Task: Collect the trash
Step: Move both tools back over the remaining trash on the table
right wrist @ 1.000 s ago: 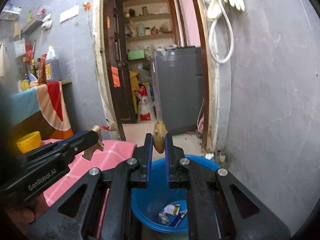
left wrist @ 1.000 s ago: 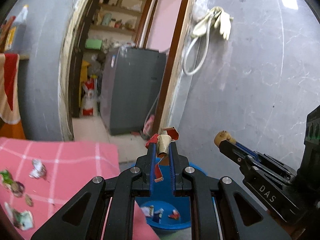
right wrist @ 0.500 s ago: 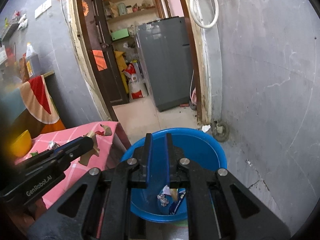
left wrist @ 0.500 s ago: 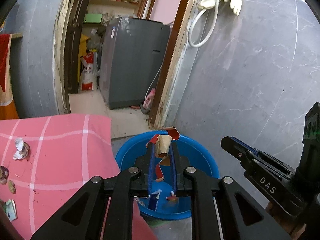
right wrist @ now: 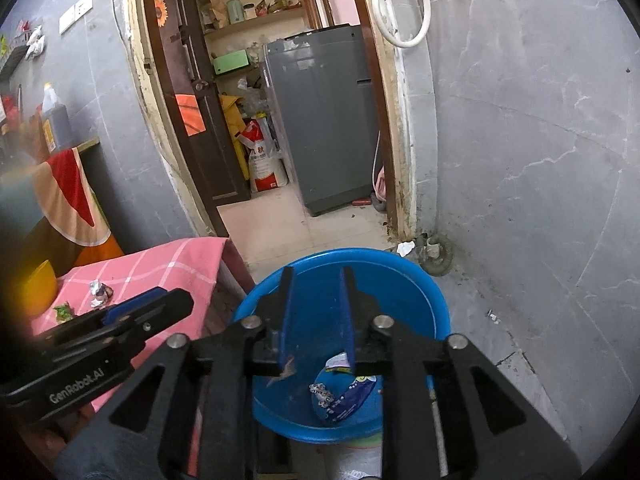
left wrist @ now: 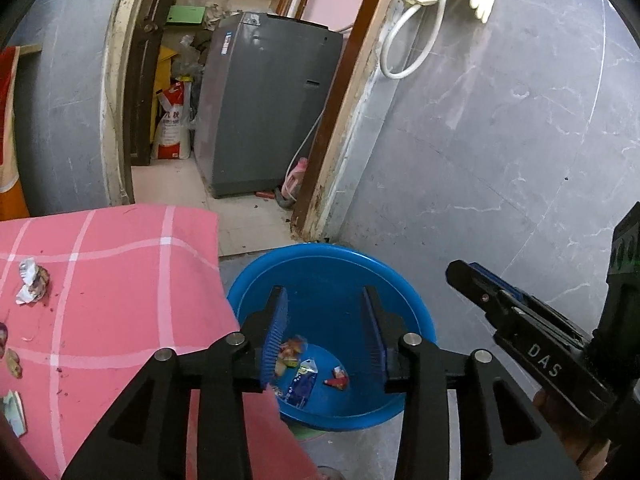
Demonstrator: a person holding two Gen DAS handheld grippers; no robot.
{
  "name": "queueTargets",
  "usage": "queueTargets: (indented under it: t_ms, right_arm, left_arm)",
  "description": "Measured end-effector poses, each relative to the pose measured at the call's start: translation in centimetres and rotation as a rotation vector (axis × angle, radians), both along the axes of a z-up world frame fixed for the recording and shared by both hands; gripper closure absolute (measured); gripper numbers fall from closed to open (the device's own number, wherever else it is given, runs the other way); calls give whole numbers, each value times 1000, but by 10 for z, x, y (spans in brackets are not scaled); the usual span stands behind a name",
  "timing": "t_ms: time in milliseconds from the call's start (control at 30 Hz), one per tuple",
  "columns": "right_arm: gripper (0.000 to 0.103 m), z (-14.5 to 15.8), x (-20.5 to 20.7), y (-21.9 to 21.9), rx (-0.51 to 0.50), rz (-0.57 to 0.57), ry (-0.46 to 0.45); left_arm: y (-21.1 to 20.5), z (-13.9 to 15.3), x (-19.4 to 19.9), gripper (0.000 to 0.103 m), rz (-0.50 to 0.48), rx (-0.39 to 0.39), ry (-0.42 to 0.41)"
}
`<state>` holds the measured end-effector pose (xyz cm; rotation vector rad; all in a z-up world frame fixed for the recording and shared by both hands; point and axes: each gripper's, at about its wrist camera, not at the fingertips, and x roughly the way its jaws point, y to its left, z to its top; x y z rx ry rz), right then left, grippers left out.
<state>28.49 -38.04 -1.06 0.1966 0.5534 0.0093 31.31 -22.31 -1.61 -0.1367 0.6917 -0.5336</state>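
Grippers: left gripper [left wrist: 325,330] and right gripper [right wrist: 316,316], jaws opening, empty.
Basin: blue basin [left wrist: 404,300] directly beneath both.
Next: I judge crumpled wrapper [left wrist: 31,280] on pink cloth [left wrist: 120,264], left of left gripper, nearer it.

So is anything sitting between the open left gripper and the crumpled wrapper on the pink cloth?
Nothing visible does. The left gripper, jaws opening and empty, hangs over the blue basin; the crumpled wrapper lies apart on the pink cloth, only bare cloth between.
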Motion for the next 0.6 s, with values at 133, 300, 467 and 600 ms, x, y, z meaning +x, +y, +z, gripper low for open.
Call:
queueTargets:
  t_ms: [133,300,467,600]
  right_arm:
    - [68,9,-6,4,-12,-2,-28]
    - [50,28,-16,13,-26,-4,-95]
    - [30,50,-28,28,-43,7,-178]
    - [10,64,-39,43,-50,21,-246]
  left_arm:
    - [12,11,-9,59,35,-24,-32]
    - [42,34,-23,42,120,-44,-120]
    - [74,56,-39,14,216,-54,-209]
    - [101,69,-53,2,289,-54,-273]
